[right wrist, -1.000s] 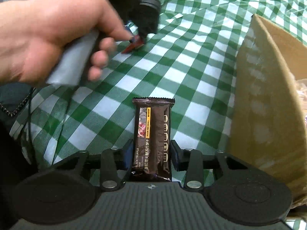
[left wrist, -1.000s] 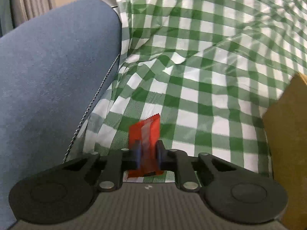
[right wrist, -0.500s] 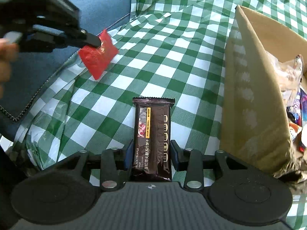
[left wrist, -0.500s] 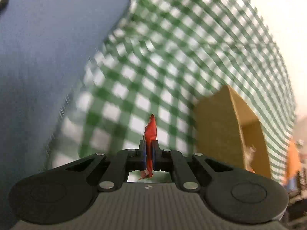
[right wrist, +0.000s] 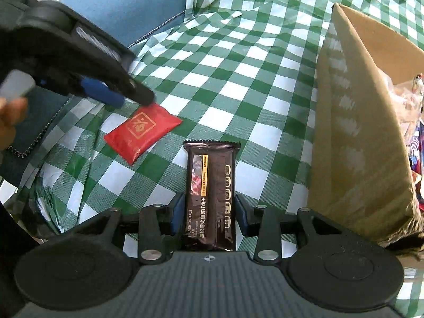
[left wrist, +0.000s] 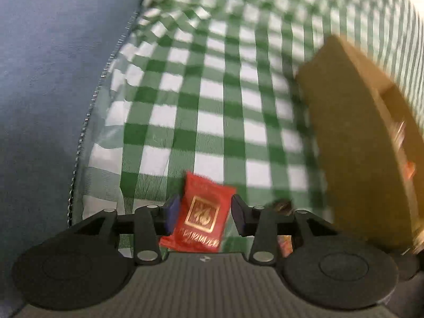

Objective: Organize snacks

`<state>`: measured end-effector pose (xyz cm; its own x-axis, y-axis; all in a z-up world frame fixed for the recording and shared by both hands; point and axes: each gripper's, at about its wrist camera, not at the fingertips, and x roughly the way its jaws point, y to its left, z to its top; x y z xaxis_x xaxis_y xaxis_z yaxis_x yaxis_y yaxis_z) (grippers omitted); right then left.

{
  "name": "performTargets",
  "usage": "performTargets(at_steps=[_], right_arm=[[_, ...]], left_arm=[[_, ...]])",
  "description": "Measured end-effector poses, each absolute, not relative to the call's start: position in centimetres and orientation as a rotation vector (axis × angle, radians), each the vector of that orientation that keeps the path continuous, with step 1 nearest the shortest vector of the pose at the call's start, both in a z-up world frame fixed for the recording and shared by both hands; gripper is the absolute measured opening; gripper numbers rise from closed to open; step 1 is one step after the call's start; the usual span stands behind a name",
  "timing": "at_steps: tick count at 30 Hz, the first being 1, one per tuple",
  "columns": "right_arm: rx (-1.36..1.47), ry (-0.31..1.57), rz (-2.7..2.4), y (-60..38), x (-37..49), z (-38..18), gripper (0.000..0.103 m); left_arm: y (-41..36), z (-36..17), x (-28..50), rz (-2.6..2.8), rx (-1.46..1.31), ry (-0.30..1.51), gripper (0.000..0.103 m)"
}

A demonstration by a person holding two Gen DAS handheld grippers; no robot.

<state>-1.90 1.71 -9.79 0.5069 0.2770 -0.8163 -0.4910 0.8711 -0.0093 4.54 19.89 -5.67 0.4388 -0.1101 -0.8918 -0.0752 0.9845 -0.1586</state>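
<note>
A red snack packet (right wrist: 143, 129) with a gold square print lies flat on the green-checked cloth (right wrist: 238, 79). My left gripper (right wrist: 132, 99) hovers over its upper corner; its jaws are opening. In the left wrist view the red packet (left wrist: 202, 212) sits between the parted fingers of the left gripper (left wrist: 202, 206) with gaps on both sides. My right gripper (right wrist: 209, 212) is shut on a dark brown snack bar (right wrist: 210, 193), which points away from the camera above the cloth.
An open cardboard box (right wrist: 357, 145) with several wrapped snacks (right wrist: 408, 111) inside stands at the right; it also shows in the left wrist view (left wrist: 352, 145). A blue cushioned seat (left wrist: 53, 79) borders the cloth on the left. A hand (right wrist: 8, 116) holds the left gripper.
The left gripper carried the red packet toward the near side of the cloth, then let it go; the packet now lies flat. The right gripper still grips the dark bar.
</note>
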Motion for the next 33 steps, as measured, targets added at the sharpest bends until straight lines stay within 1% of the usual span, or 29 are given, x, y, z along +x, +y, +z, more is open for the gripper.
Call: performTargets(at_steps=[3, 4, 5, 14, 18, 19, 20, 27, 30, 31, 33], right_arm=[[-0.264, 0.933, 0.468, 1.7, -1.8, -10.0, 0.043], [-0.264, 0.934, 0.467, 1.7, -1.8, -10.0, 0.044], [-0.264, 0.935, 0.467, 1.7, -1.8, -10.1, 0.045], [-0.277, 0.937, 0.459, 1.9, -1.7, -10.4, 0.046], [-0.286, 0.93, 0.459, 2.0, -1.7, -10.4, 0.046], [-0.287, 0.928, 0.46, 2.1, -1.8, -10.5, 0.045], [-0.289, 0.925, 0.461, 2.1, -1.8, -10.5, 0.042], [-0.291, 0.909, 0.463, 2.0, -2.1, -10.3, 0.041], [-0.286, 0.899, 0.459, 2.0, -2.2, -10.2, 0.041], [-0.282, 0.895, 0.458, 2.0, -2.3, -10.0, 0.041], [-0.274, 0.88, 0.463, 2.0, -2.6, -9.6, 0.041]], left_arm=[[19.4, -6.5, 4.3, -0.011, -0.103, 1.158, 0.048], [19.2, -6.6, 4.3, -0.011, -0.094, 1.16, 0.053], [19.2, -6.7, 4.4, -0.013, -0.09, 1.161, 0.054], [18.2, -7.5, 4.9, -0.029, -0.032, 1.192, 0.057], [18.2, -7.6, 5.0, -0.031, -0.024, 1.192, 0.057], [18.2, -7.6, 5.0, -0.031, -0.022, 1.192, 0.057], [18.2, -7.6, 5.0, -0.032, -0.019, 1.192, 0.057], [18.0, -7.7, 4.9, -0.039, 0.005, 1.192, 0.056], [17.9, -7.8, 4.9, -0.041, 0.028, 1.189, 0.052], [17.8, -7.8, 4.9, -0.046, 0.035, 1.188, 0.049], [17.7, -7.8, 4.8, -0.052, 0.039, 1.184, 0.047]])
